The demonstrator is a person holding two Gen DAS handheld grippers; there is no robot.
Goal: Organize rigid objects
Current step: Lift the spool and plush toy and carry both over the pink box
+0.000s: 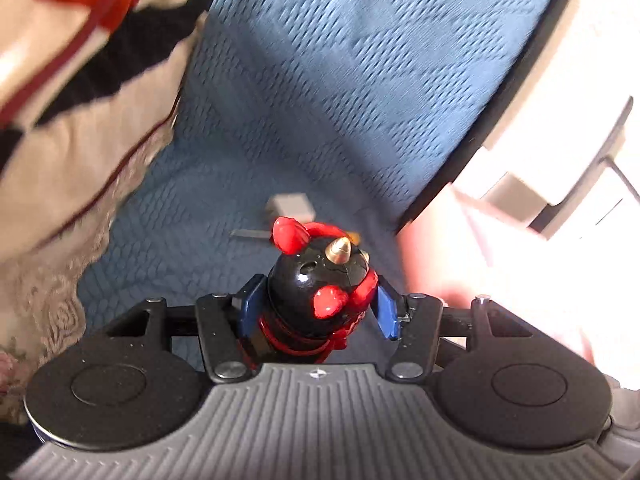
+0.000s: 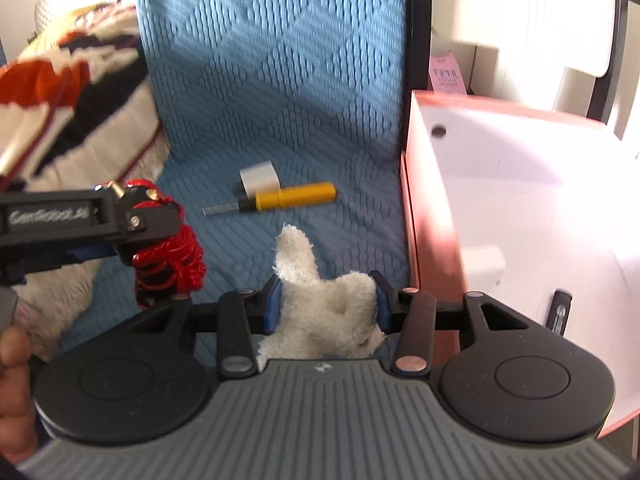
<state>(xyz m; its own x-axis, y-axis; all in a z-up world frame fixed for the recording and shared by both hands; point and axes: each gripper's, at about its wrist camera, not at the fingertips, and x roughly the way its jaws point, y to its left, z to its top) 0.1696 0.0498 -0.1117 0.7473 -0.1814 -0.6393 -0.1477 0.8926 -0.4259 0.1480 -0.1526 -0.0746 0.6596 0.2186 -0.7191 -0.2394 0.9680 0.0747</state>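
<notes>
The left hand-held gripper [image 1: 316, 316] pinches a black and red toy figure [image 1: 320, 292] between its blue pads [image 1: 386, 312]. The figure stands upright in the grip, its rounded black head with a gold cone-shaped horn rising above the fingers, red ear-like knobs on either side. In the right wrist view the same gripper comes in from the left edge, held clear above the bed, with the figure's red coiled body hanging below the black fingers.

The right hand-held gripper [image 2: 326, 304] is closed on a white plush toy [image 2: 324, 300] — the fuzzy body is squeezed between the two blue pads and one soft limb sticks up past them.

Beyond both grippers lies a blue quilted bedspread [image 2: 280, 80]. On it, well apart from the held toys, rest a yellow-handled tool with a short grey blade [image 2: 280, 200] and, just behind and touching or nearly touching it, a roll of clear tape [image 2: 258, 176]. To the left sits a bundled blanket in white, black and orange [image 2: 72, 92]. To the right, hard against the edge of the bed, stands a pink-rimmed white box [image 2: 416, 184] — a small dark object [image 2: 560, 312] lies inside it. A fingertip [image 2: 14, 350] shows at the lower left of the right wrist view.
</notes>
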